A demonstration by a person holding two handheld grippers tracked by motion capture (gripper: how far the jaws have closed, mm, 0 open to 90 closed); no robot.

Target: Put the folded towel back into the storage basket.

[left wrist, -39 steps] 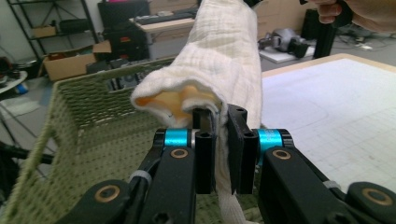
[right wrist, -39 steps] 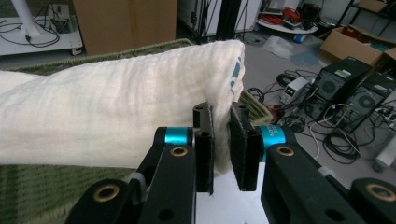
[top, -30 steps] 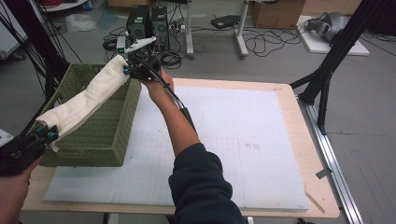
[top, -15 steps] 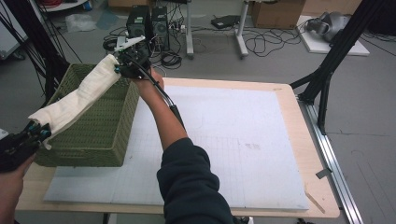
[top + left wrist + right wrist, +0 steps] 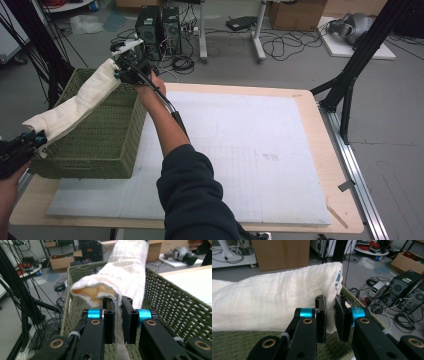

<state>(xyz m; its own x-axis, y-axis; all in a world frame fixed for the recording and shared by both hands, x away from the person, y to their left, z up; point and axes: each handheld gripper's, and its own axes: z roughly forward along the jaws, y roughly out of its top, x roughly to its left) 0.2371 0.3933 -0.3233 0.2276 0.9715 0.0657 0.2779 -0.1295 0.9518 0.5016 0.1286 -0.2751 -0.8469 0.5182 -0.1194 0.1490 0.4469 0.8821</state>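
Two grippers clamped on one folded cream waffle-weave cloth (image 5: pixel 80 102), left gripper (image 5: pixel 117 315) pinching its near end, right gripper (image 5: pixel 330 315) its far end, cloth stretched between both jaw pairs over the green woven rectangular basket (image 5: pixel 100 145), jaws lately easing slightly

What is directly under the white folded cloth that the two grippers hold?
Under the white cloth is the open green woven basket. Its woven walls show; the cloth covers most of its inside, so any contents cannot be seen.
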